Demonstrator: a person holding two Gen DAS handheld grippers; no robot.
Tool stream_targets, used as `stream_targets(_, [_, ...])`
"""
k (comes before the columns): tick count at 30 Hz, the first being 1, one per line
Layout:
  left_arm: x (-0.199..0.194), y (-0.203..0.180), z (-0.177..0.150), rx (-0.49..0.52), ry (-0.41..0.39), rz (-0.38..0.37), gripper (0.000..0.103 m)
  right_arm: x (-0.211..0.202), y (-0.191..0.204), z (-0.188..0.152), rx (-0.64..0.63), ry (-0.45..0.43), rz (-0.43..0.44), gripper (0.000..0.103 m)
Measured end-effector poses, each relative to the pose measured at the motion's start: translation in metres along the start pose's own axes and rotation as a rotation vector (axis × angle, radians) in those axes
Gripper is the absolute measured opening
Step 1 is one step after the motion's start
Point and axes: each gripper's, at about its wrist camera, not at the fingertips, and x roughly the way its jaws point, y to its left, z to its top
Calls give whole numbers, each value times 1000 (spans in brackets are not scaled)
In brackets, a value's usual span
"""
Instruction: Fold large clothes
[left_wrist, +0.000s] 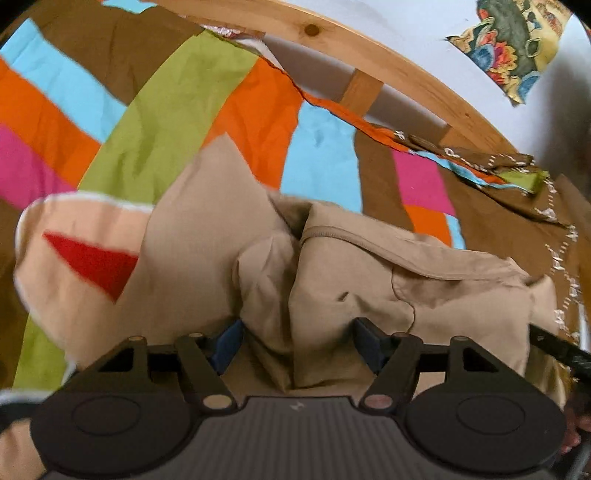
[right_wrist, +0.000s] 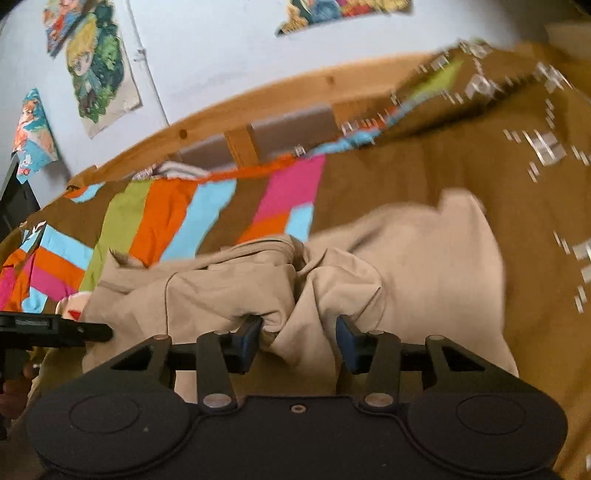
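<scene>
Folding has barely begun, judging by how the beige garment (left_wrist: 354, 280) lies: it sits bunched and rumpled on the striped bedspread (left_wrist: 166, 122), with no flat panel or clean crease anywhere in either view. Part of it carries a paler patch with a red triangle (left_wrist: 92, 258), and one broad flap (right_wrist: 443, 251) spreads out over the plain brown part of the bed cover toward the right.

Both claws are in the cloth. The left gripper (left_wrist: 299, 343) has its blue pads (left_wrist: 229, 339) spread wide with a thick ridge of fabric rising between them; the right gripper (right_wrist: 299, 343) looks the same, pads apart with a twisted bunch in the gap. Since motion blur smears both views, I cannot tell whether either claw is actually pinching the cloth or merely straddling it.

The two tools sit close together; the left one's dark body (right_wrist: 55, 328) shows at the edge of the right wrist view. A wooden bed frame (left_wrist: 406, 74) and wall posters (right_wrist: 99, 70) lie beyond.

What remains is nearly everything: spreading the garment flat, squaring it, then making each fold.
</scene>
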Motion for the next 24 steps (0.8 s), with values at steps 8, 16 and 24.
stream_targets(8, [-47, 8, -13, 43, -104, 4, 73, -47, 36, -27, -247, -106, -116, 53])
stream_targets(16, [-22, -34, -32, 211, -9, 45, 75, -3, 70, -37, -408, 10, -82, 59])
stream_targets(24, [-24, -34, -40, 238, 23, 78, 81, -28, 52, -39, -321, 30, -65, 72])
